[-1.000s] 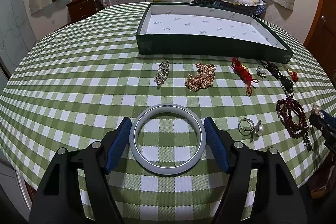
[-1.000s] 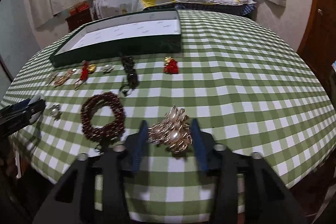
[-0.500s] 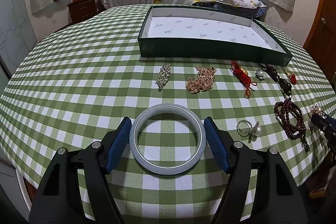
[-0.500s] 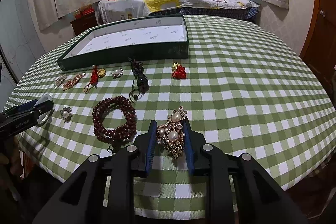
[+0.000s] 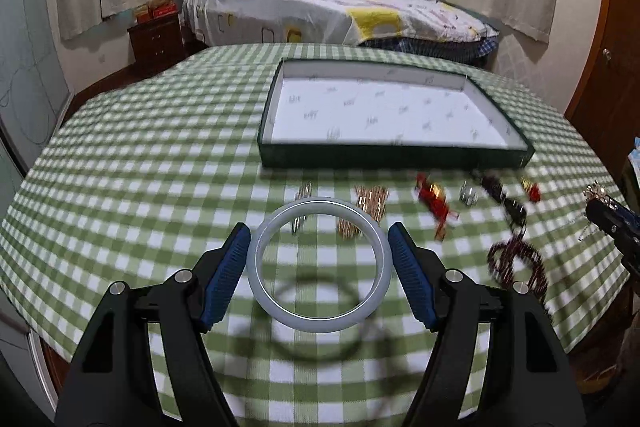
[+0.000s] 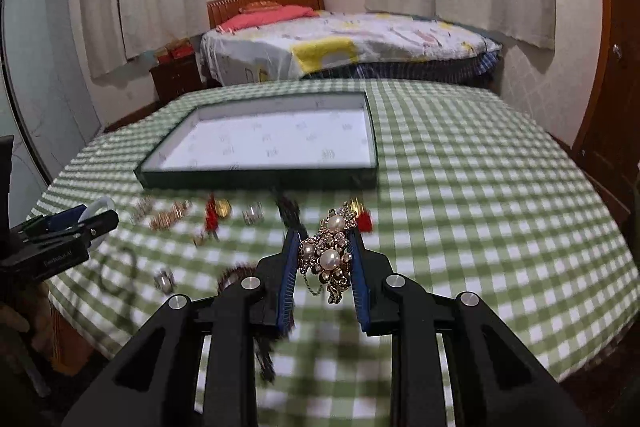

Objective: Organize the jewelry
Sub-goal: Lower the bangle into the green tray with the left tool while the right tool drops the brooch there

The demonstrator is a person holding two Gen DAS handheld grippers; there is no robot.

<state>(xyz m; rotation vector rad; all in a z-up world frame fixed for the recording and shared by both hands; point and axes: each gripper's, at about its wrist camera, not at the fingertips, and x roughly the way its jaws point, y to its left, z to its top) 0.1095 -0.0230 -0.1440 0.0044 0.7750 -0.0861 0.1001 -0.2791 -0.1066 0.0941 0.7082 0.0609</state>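
Observation:
My left gripper [image 5: 318, 263] is shut on a pale grey bangle [image 5: 260, 247] and holds it above the checked tablecloth; its shadow lies below. My right gripper [image 6: 324, 261] is shut on a gold pearl brooch [image 6: 330, 255], also lifted off the table. A dark green tray [image 5: 384, 153] with a white lining stands empty farther back; it also shows in the right wrist view [image 6: 260, 173]. On the cloth before the tray lie a silver brooch [image 5: 304, 191], a gold chain [image 5: 370, 203], a red knot charm [image 5: 432, 199], a dark pendant [image 5: 504, 195] and a dark red bead bracelet [image 5: 516, 263].
The round table has a green-and-white cloth [image 5: 140, 187], with its edge close below both grippers. A small pearl ring [image 6: 165, 281] lies near the front left in the right wrist view. A bed [image 5: 328, 15] and a nightstand [image 5: 158, 39] stand beyond the table.
Both grippers have risen off the table with their pieces. The right gripper closed on the pearl brooch and lifted it. The bangle now hangs above its shadow.

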